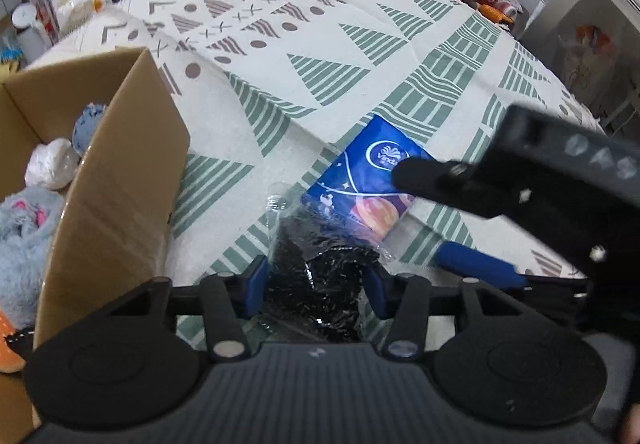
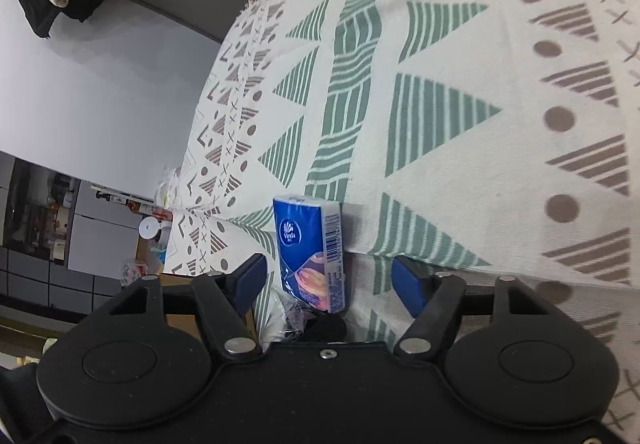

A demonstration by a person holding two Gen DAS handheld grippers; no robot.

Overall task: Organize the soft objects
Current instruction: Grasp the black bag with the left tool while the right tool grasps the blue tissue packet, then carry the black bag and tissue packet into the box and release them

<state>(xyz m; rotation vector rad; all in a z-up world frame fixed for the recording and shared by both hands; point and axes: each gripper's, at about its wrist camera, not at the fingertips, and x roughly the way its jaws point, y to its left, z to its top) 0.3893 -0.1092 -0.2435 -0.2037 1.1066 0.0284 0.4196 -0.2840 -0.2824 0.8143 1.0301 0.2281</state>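
Between the spread fingers of the right gripper (image 2: 328, 280), the tissue pack (image 2: 310, 252) is framed lengthwise, while a crinkly black packet (image 1: 316, 284) is clamped by the left gripper (image 1: 316, 286).

Left wrist view: cardboard box (image 1: 120, 172) left of the left gripper (image 1: 316, 284), cut off by the frame's left edge; its floor not visible. Pale blue plush (image 1: 24, 240) inside runs off the same edge. Orange item (image 1: 8, 348) at the lower left only partly in frame, kind unclear. Right gripper (image 1: 520, 196) blurred, covering part of the blue tissue pack (image 1: 360, 188); its fingertips hidden. Black item in clear wrap (image 1: 320, 284) between the left jaws, near end hidden by the gripper body; what it is, unclear.

Right wrist view: tissue pack's small print too small to read. Shelf clutter far left too small to identify.
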